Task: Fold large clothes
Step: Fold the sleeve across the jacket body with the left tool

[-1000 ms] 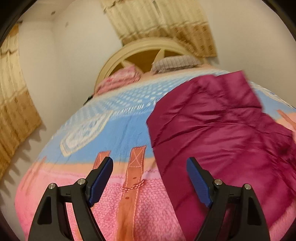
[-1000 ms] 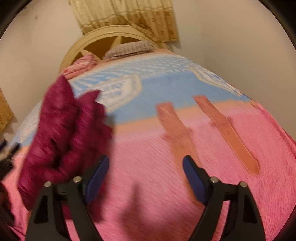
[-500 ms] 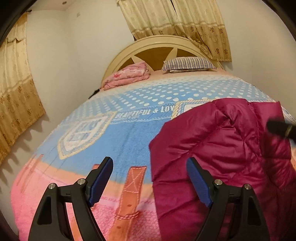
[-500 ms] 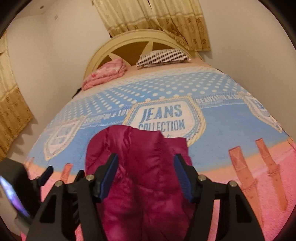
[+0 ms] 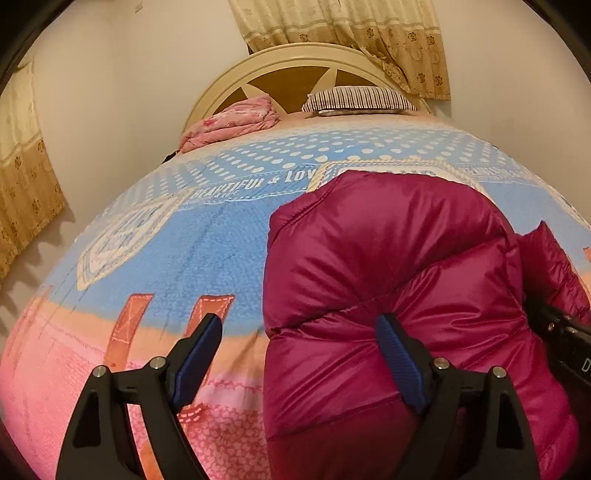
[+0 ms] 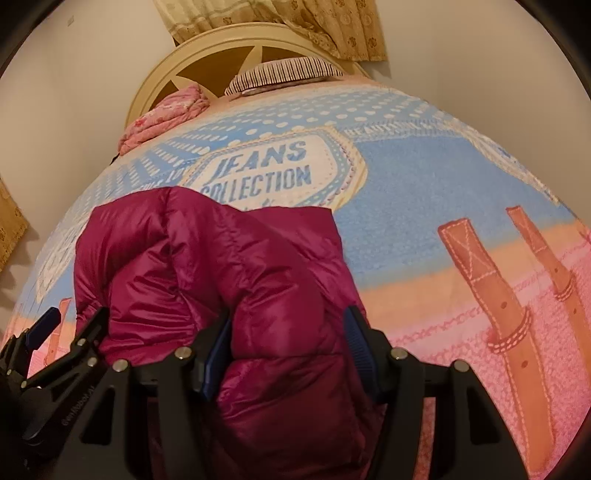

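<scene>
A magenta puffer jacket (image 5: 388, 258) lies in a puffy folded mound on the bed cover (image 5: 166, 258). My left gripper (image 5: 299, 360) hovers at the jacket's near left edge. Its jaws are opening, with only that edge between them and the pads (image 5: 199, 358) apart from the fabric. My right gripper (image 6: 286, 352) straddles a thick bulge of the jacket (image 6: 221, 258). These jaws are closing, and both pads press the fabric. The left gripper's body (image 6: 55, 350) shows at the lower left of the right wrist view. The right gripper (image 5: 561, 332) shows at the right edge of the left wrist view.
The bed cover is blue with white dots and a JEANS COLLECTION badge (image 6: 266, 173), turning pink towards me. At the cream headboard (image 5: 288, 74) lie a striped pillow (image 5: 358, 99) and a folded pink blanket (image 5: 232, 125). Curtains (image 5: 351, 29) hang on the wall behind.
The jacket has come to rest as a folded mound. My right gripper swung across onto it and narrowed around a bulge. Both grippers moved closer and lower.
</scene>
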{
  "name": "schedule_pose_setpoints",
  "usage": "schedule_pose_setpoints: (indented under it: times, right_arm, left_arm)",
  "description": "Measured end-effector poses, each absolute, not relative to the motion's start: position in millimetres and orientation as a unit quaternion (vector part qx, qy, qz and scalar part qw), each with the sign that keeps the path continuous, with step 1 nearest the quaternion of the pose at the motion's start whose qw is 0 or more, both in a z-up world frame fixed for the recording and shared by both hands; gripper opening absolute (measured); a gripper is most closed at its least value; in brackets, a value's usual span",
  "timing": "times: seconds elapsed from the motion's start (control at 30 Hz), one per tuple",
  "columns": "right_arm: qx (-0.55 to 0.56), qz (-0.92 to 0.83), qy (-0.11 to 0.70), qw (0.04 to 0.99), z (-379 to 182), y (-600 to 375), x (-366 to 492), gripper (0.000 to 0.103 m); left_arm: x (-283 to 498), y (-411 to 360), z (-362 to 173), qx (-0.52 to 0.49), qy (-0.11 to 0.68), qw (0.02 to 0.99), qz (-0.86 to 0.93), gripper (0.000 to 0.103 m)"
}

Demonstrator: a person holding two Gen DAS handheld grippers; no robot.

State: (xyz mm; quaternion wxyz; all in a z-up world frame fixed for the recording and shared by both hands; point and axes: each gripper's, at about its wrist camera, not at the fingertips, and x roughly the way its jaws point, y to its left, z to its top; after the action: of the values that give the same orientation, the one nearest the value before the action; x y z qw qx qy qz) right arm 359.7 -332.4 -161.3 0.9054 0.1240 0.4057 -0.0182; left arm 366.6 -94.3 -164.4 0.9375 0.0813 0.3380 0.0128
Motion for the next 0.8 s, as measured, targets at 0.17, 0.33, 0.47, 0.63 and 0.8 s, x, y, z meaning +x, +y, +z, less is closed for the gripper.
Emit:
schedule_pose_setpoints:
  times: [0.17,0.33,0.47,0.63,0.8]
  right_arm:
    - [0.137,-0.015,0.407,0.903,-174.5,-335.8,360.2,0.063]
    - [0.149,-0.011,0.411,0.899,-182.3,-341.1,360.5,0.066]
    - [0.162,-0.01,0.419,0.893,-188.7,-346.0,364.2,0.068]
    - [0.161,-0.012,0.423,0.892,-192.1,-345.2,365.6,0.069]
    - [0.154,-0.015,0.423,0.893,-193.3,-342.6,365.6,0.069]
  left_arm:
    - [371.2,-91.8,-170.4,0.065,0.347,0.936,0.001,0.087]
    - [371.3,-91.7,-175.7,0.053,0.351,0.935,-0.006,0.088]
    - [374.4,-89.4,-179.1,0.039,0.362,0.931,-0.016,0.089]
    - [374.4,-90.4,-180.9,0.035,0.366,0.93,-0.02,0.089]
    - [374.6,-91.0,-181.5,0.029,0.368,0.929,-0.022,0.089]
